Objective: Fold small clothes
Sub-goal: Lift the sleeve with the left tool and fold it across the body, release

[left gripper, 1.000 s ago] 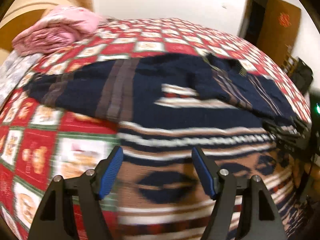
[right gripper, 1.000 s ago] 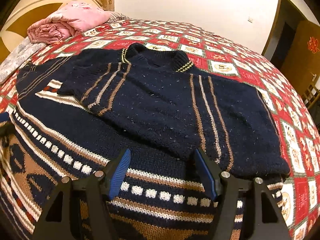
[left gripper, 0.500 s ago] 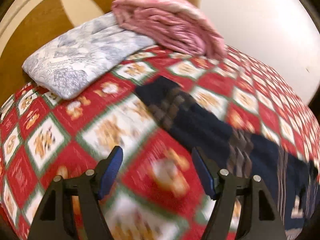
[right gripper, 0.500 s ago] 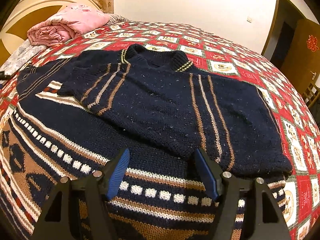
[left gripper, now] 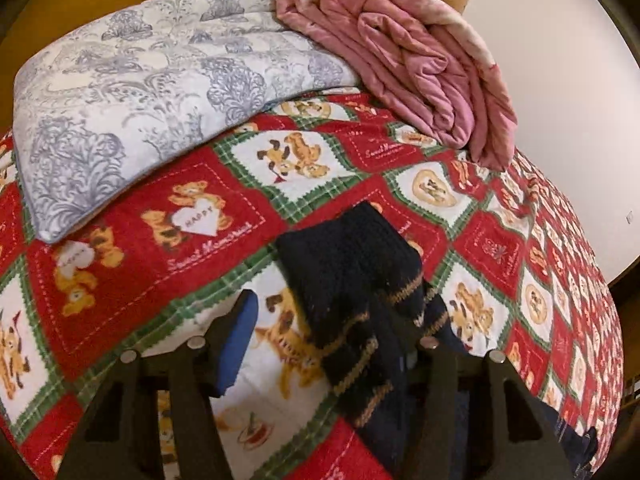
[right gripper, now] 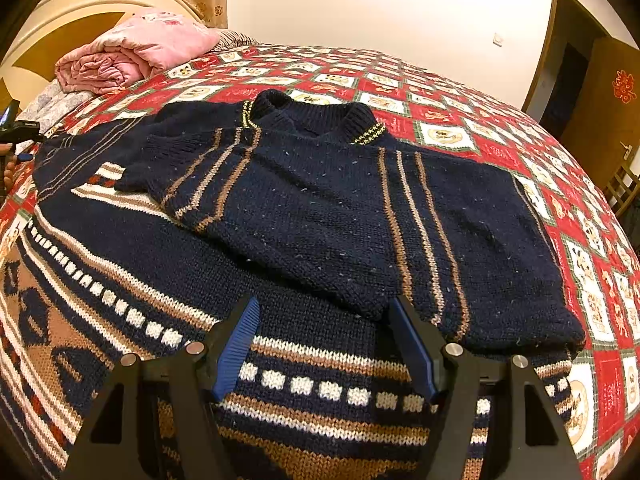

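Sweater (right gripper: 320, 208) body in right view, cuff (left gripper: 352, 264) — left.

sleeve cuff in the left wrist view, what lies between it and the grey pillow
Only bare teddy-bear quilt lies between the sleeve cuff and the grey pillow, as the left wrist view shows.

Navy sweater (right gripper: 320, 208) with tan stripes, red-green teddy-bear bedspread (left gripper: 208, 216), pink quilt (left gripper: 408, 52)

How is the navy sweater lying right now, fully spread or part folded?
Part folded. One sleeve lies across the sweater chest; the other sleeve's cuff stretches out on the bedspread, between the open left gripper fingers.
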`<state>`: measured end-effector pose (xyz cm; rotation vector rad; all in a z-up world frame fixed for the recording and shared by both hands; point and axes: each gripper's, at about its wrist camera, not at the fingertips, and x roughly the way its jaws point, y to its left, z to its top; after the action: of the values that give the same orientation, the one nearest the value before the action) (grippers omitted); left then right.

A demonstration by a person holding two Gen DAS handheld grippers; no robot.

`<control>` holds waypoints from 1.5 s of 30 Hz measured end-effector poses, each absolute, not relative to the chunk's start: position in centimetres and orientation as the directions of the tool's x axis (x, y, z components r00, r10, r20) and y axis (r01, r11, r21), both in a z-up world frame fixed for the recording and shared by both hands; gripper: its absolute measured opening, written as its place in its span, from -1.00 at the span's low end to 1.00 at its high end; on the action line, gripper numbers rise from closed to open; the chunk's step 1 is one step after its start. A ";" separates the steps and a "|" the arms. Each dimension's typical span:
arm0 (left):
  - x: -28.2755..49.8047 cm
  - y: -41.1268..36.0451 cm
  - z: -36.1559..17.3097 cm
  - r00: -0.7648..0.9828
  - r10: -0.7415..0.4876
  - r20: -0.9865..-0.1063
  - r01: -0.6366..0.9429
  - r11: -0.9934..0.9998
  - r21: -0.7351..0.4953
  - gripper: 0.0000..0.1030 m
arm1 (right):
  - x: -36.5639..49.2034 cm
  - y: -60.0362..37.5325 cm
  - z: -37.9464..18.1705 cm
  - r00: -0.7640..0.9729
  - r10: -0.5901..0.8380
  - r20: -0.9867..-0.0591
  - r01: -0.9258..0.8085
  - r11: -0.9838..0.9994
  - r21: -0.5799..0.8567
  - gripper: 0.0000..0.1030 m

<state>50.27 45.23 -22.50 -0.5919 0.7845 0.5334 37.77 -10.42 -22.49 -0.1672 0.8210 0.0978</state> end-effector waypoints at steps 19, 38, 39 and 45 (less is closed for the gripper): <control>47.7 40.3 -16.3 0.718 0.224 -0.659 -0.545 0.769 -0.333 -0.87 | 37.8 -10.5 -22.3 0.679 0.027 -0.733 -0.151 0.983 -0.104 0.33; 46.2 11.9 -9.7 0.832 -0.226 -0.506 -0.083 0.852 -0.517 -0.87 | 37.7 -11.2 -22.2 0.681 0.077 -0.728 -0.153 0.988 -0.038 0.34; 46.5 9.8 -10.4 0.817 -0.254 -0.518 -0.060 0.855 -0.515 -0.87 | 37.7 -11.3 -22.2 0.681 0.088 -0.727 -0.154 0.988 -0.025 0.34; 48.2 2.8 -13.9 0.685 -0.352 -0.637 0.038 0.891 -0.452 -0.56 | 37.6 -12.7 -22.1 0.676 0.180 -0.714 -0.165 0.982 0.091 0.39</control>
<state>48.16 2.77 -13.93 -0.4269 0.7905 -0.2265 37.64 -12.73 -22.12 0.0190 0.8050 0.1941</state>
